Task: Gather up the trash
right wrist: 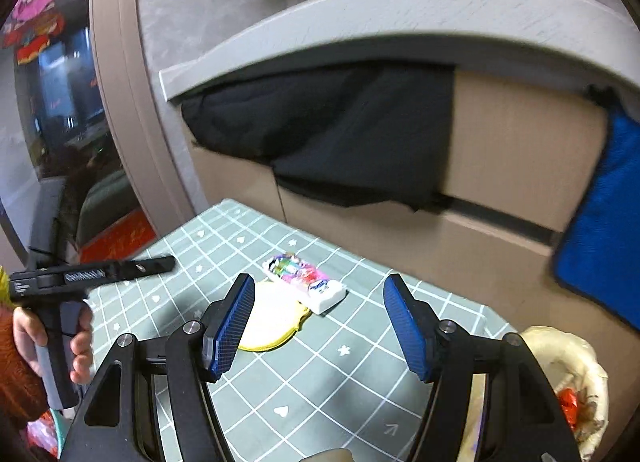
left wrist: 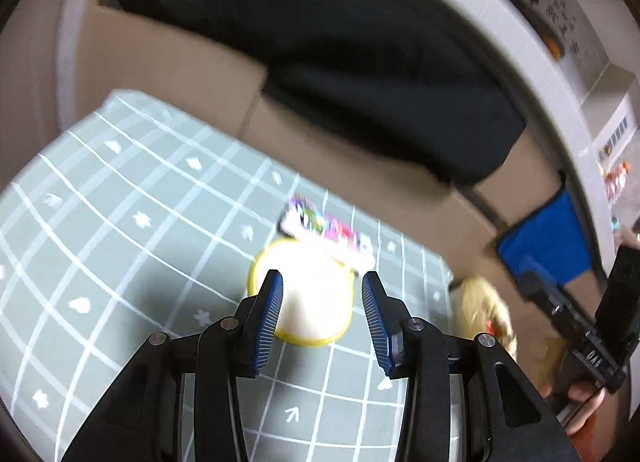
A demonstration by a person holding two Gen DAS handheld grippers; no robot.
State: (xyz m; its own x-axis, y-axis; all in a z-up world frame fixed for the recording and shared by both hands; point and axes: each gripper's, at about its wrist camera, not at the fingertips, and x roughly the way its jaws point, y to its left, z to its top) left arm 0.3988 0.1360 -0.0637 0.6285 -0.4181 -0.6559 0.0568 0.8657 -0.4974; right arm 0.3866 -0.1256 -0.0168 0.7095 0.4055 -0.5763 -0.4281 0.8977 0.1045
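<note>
While both grippers' ribbed blue jaws stand apart and empty, a glossy rectangular wrapper point(right wrist: 305, 282) lies mid-frame on the counter's grid-patterned cloth point(right wrist: 328, 378), touching a round yellow-rimmed pad point(right wrist: 272, 322).

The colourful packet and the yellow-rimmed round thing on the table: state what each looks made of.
Colourful packet: glossy printed plastic film, probably, judging by its bright print and sheen. Yellow-rimmed round thing: flat and pale with a stitched-looking yellow edge, so likely cloth or a soft pad, though glare leaves that open.
</note>
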